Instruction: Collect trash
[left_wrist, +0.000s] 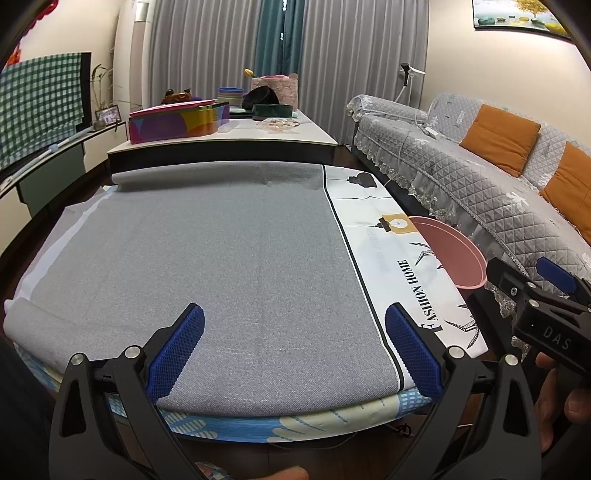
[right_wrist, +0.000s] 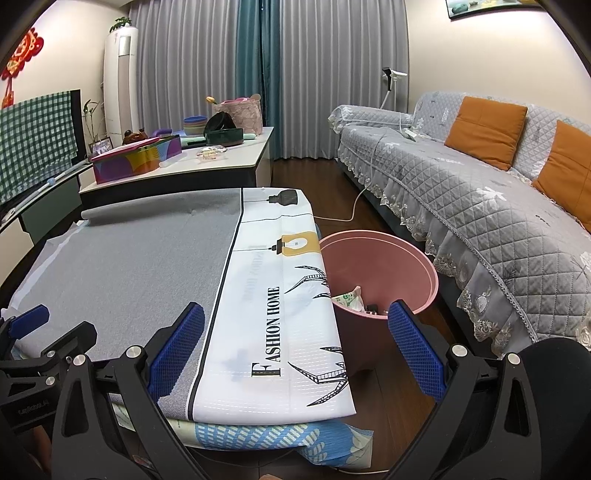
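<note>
A pink trash bin (right_wrist: 384, 269) stands on the floor to the right of the cloth-covered table (right_wrist: 147, 251). Crumpled wrappers (right_wrist: 349, 297) lie inside it. The bin's rim also shows in the left wrist view (left_wrist: 461, 254). My left gripper (left_wrist: 295, 347) is open and empty over the table's near edge. My right gripper (right_wrist: 295, 343) is open and empty, above the table's right front corner, its right finger near the bin. The right gripper's body shows in the left wrist view (left_wrist: 543, 299). The left gripper's body shows in the right wrist view (right_wrist: 40, 347).
A grey mat (left_wrist: 207, 258) and a white "Fashion Home" cloth (right_wrist: 269, 306) cover the table. A coffee table (left_wrist: 229, 136) behind holds a colourful box (left_wrist: 177, 123), bowls and a dish. A quilted sofa (right_wrist: 480, 192) with orange cushions runs along the right. A white cable (right_wrist: 354, 206) lies on the floor.
</note>
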